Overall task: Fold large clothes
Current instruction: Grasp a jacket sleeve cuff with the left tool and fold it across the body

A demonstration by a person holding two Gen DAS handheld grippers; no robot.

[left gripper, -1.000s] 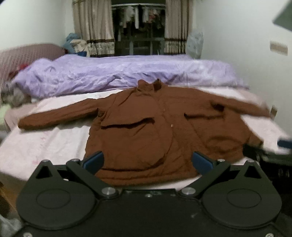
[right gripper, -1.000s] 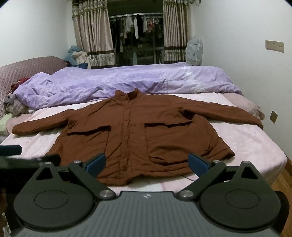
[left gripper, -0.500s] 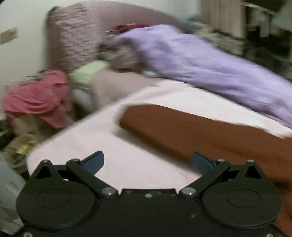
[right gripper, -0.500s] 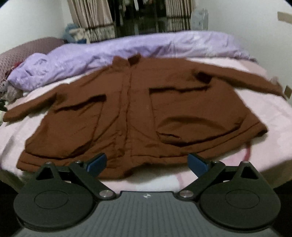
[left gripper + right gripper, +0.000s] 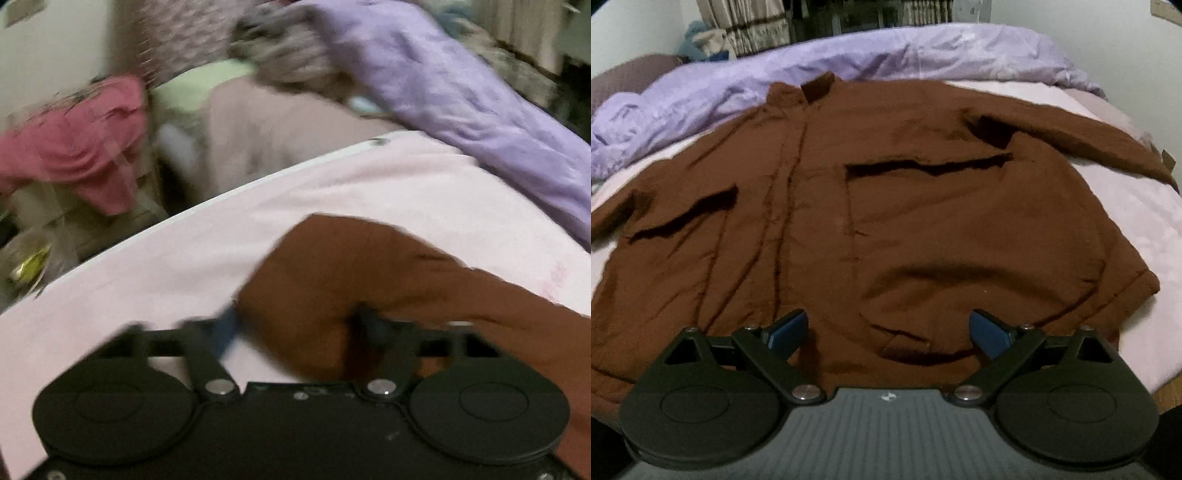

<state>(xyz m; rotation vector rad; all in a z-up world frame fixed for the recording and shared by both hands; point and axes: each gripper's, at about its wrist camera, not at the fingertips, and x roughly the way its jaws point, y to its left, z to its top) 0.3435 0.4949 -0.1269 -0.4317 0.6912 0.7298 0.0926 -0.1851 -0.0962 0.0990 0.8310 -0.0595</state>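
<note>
A large brown jacket [image 5: 886,206] lies spread flat, front up, on a bed with a pale pink sheet [image 5: 1137,229]. Both sleeves stretch outward. In the left wrist view the cuff end of one brown sleeve [image 5: 351,280] lies between the fingers of my left gripper [image 5: 299,325]; the fingers are partly closed around it, and blur hides whether they pinch it. My right gripper [image 5: 888,328] is open and empty, hovering just over the jacket's lower hem near the right front pocket.
A purple quilt [image 5: 849,62] is bunched along the far side of the bed and shows in the left wrist view [image 5: 480,110] too. Past the bed's left edge lie a pink garment [image 5: 81,147], a green cloth and clutter. Curtains [image 5: 746,22] hang behind.
My left gripper has swung left to the sleeve cuff and dropped onto it, its fingers narrowing. My right gripper has moved forward and lower over the jacket hem, staying open.
</note>
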